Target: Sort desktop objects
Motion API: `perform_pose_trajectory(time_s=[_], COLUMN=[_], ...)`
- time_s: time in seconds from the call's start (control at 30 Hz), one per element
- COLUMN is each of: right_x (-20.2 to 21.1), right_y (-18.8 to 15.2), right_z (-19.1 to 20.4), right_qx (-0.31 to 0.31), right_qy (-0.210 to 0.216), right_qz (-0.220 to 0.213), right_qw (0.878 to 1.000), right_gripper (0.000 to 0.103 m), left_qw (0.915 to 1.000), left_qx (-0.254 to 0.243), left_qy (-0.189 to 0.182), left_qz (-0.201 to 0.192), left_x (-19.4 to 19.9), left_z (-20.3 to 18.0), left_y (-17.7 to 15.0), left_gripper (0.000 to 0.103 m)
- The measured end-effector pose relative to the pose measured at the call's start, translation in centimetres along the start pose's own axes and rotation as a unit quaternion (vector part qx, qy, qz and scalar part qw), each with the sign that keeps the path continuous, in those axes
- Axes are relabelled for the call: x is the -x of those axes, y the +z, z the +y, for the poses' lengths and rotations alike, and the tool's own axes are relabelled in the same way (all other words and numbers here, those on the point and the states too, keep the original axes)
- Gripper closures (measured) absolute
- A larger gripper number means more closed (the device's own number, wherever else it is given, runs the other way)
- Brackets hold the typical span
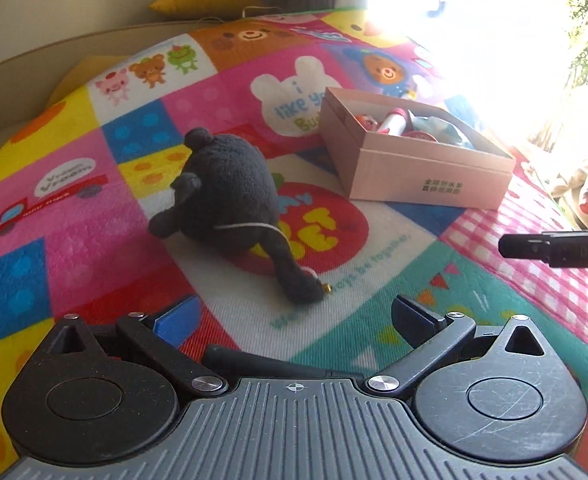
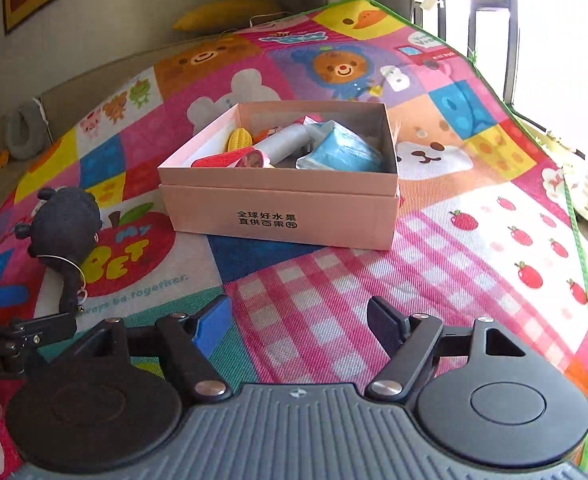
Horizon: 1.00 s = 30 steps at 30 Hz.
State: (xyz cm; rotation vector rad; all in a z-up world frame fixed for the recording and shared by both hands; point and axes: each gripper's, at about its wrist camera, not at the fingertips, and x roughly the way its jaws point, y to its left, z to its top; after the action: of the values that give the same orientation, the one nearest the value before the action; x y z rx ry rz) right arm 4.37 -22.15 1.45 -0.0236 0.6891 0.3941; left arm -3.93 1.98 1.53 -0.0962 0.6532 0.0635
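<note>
Black plush toy (image 1: 229,196) lay on mat (image 1: 93,216), long axis tail-near to head-far; my left gripper (image 1: 294,320) and right gripper (image 2: 300,326) both gaped, nothing held

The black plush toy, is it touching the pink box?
Apart. The left wrist view shows the black plush toy and pink box separated by bare mat.

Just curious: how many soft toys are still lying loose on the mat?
1: the black plush toy lies on the mat, left of the pink box. Others may be hidden.
</note>
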Motion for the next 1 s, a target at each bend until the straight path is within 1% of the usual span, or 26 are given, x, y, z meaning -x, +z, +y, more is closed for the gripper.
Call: perform_pose_trajectory(time_s=[0.1, 0.17, 0.27, 0.47, 0.57, 0.63, 0.7, 0.8, 0.87, 0.93, 1.0], right_x=[-0.2, -0.3, 0.0, 0.7, 1.0, 1.2, 1.3, 1.3, 1.3, 1.3, 1.6], right_y=[-1.3, -1.8, -2.2, -2.6, -2.9, -3.0, -3.1, -3.2, -3.3, -3.1, -2.8], right_z=[0.1, 0.4, 0.9, 1.7, 2.1, 2.4, 2.6, 3.1, 3.5, 4.1, 5.2], right_qx=[-0.008, 0.001, 0.009, 0.024, 0.036, 0.044, 0.050, 0.060, 0.068, 0.076, 0.094], right_qy=[0.017, 0.014, 0.014, 0.011, 0.004, -0.002, -0.006, -0.012, -0.011, -0.003, 0.018], right_qz=[-0.004, -0.007, -0.016, -0.026, -0.030, -0.033, -0.036, -0.034, -0.033, -0.030, -0.033], right_qw=[1.000, 1.000, 1.000, 0.999, 0.999, 0.998, 0.998, 0.998, 0.997, 0.997, 0.995], right_gripper=[0.021, 0.021, 0.018, 0.014, 0.010, 0.006, 0.004, 0.004, 0.004, 0.004, 0.004], left_qw=[0.9996, 0.9993, 0.9991, 0.9998, 0.9997, 0.9991, 0.9978, 0.9942, 0.9937, 0.9935, 0.9931], left_qx=[-0.028, -0.034, -0.039, -0.012, -0.022, -0.036, -0.053, -0.069, -0.059, -0.035, -0.016], left_qy=[0.007, 0.012, 0.015, 0.005, -0.001, -0.015, -0.021, -0.001, 0.002, -0.007, 0.004], left_qz=[0.006, 0.010, 0.000, -0.014, -0.013, -0.015, -0.034, -0.082, -0.096, -0.109, -0.116], left_x=[1.1, 1.5, 1.9, 0.8, -0.3, -0.8, -0.9, -0.6, -0.1, 0.9, 2.0], left_z=[-0.2, -0.3, -0.3, 0.1, 0.0, -0.2, -0.5, -0.5, 0.3, 1.7, 3.3], left_y=[-1.4, -2.1, -2.9, -2.0, -1.1, -0.5, 0.1, 1.1, 1.9, 2.7, 3.2], left_gripper=[0.000, 0.000, 0.000, 0.000, 0.000, 0.000, 0.000, 0.000, 0.000, 0.000, 0.000])
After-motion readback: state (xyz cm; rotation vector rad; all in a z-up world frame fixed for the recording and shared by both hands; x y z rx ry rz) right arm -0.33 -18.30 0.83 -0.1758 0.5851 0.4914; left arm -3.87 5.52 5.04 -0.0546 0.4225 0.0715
